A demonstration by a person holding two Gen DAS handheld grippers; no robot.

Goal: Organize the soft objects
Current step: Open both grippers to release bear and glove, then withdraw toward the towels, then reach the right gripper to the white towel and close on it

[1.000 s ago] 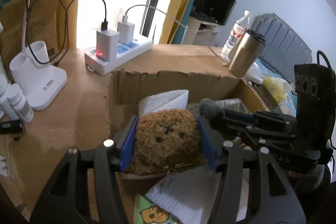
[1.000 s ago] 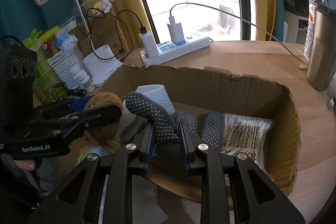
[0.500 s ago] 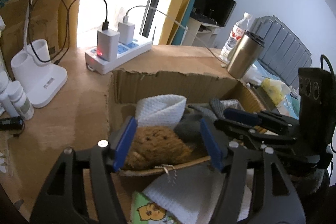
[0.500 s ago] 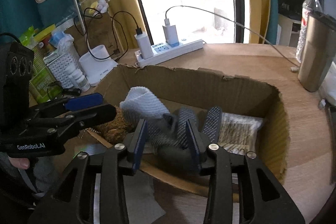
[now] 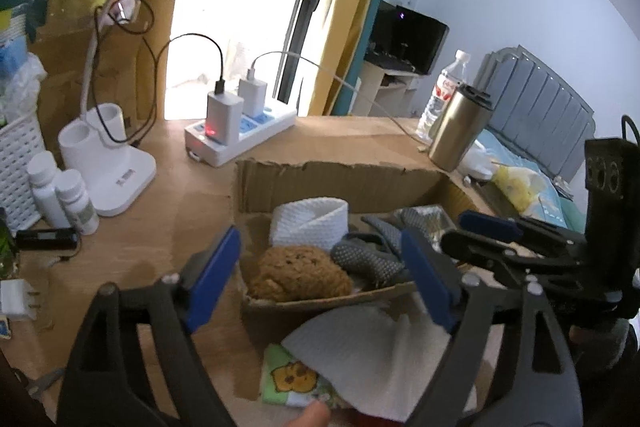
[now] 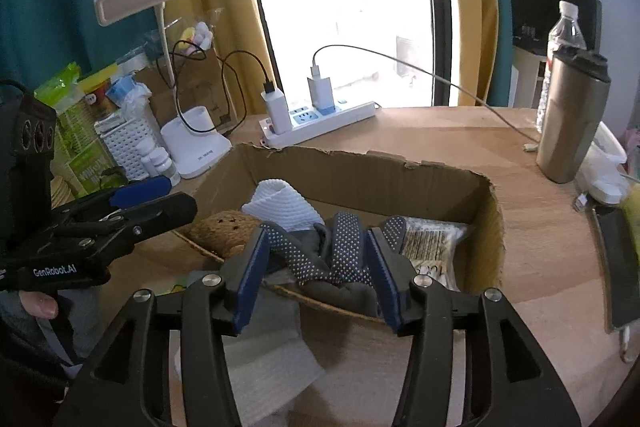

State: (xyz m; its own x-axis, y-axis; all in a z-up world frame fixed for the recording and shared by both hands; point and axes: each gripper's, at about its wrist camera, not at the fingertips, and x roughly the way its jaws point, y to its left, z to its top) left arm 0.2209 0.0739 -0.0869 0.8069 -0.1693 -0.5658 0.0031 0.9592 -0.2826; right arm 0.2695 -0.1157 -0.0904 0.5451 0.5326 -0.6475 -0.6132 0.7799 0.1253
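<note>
Fingers of the left gripper stand spread wide and hold nothing; their blue pads sit either side of the near wall of the cardboard box, over the brown plush toy without touching it. Fingers of the right gripper are likewise parted and empty, framing the grey dotted socks that lie in the box; whether the pads brush the fabric cannot be told.

Inside the box lie one brown plush toy at the left, one rolled white cloth behind it, a tangle of grey dotted socks in the middle (their number cannot be told), and one barcoded packet at the right. One flat white cloth lies on the wooden surface just in front of the box, partly over one green cartoon-printed packet.

Beyond the box stand one power strip with two chargers plugged in, one white lamp base, two small white bottles, one steel tumbler and one water bottle.
</note>
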